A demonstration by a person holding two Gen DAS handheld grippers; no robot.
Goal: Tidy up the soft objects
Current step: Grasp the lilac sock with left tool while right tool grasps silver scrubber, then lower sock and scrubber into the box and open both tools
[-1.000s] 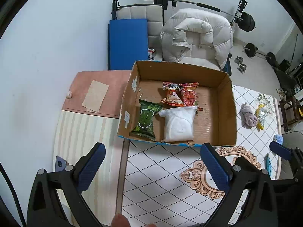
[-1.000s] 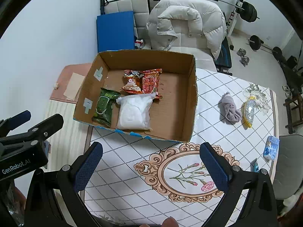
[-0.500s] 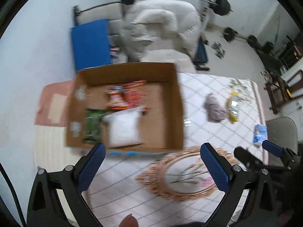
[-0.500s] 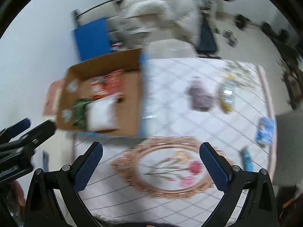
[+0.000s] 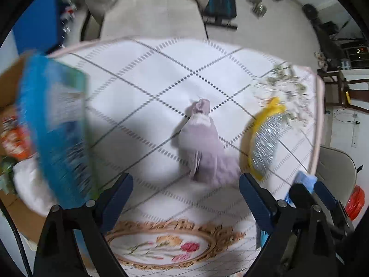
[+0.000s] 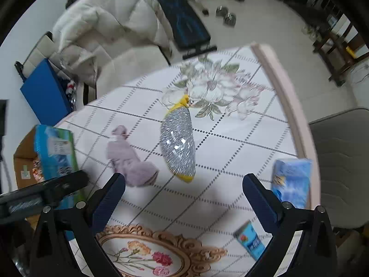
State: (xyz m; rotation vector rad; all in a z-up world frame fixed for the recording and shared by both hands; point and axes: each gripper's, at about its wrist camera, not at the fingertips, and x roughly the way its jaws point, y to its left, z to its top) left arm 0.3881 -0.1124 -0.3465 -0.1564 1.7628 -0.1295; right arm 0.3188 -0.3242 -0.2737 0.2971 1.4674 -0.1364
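A crumpled lilac cloth point(image 5: 205, 147) lies on the patterned tablecloth, just ahead of my open, empty left gripper point(image 5: 185, 198); it also shows in the right wrist view point(image 6: 131, 161). A silver sequined pouch with yellow trim point(image 6: 178, 145) lies right of the cloth, also in the left wrist view point(image 5: 265, 143). My right gripper point(image 6: 183, 194) is open and empty, just short of the pouch. The cardboard box point(image 6: 23, 161) with its blue printed side point(image 5: 57, 138) stands at the left and holds snack packets and a white bag point(image 5: 25, 177).
A light blue tissue pack point(image 6: 291, 180) lies near the table's right edge point(image 6: 286, 99), and a small blue tube point(image 6: 250, 240) lies in front of it. A grey chair point(image 6: 341, 161) stands right of the table. A sofa with a white jacket point(image 6: 103, 30) is behind.
Both grippers have swung right and moved closer to the table, away from the box and toward the lilac cloth and sequined pouch. Both stay open.
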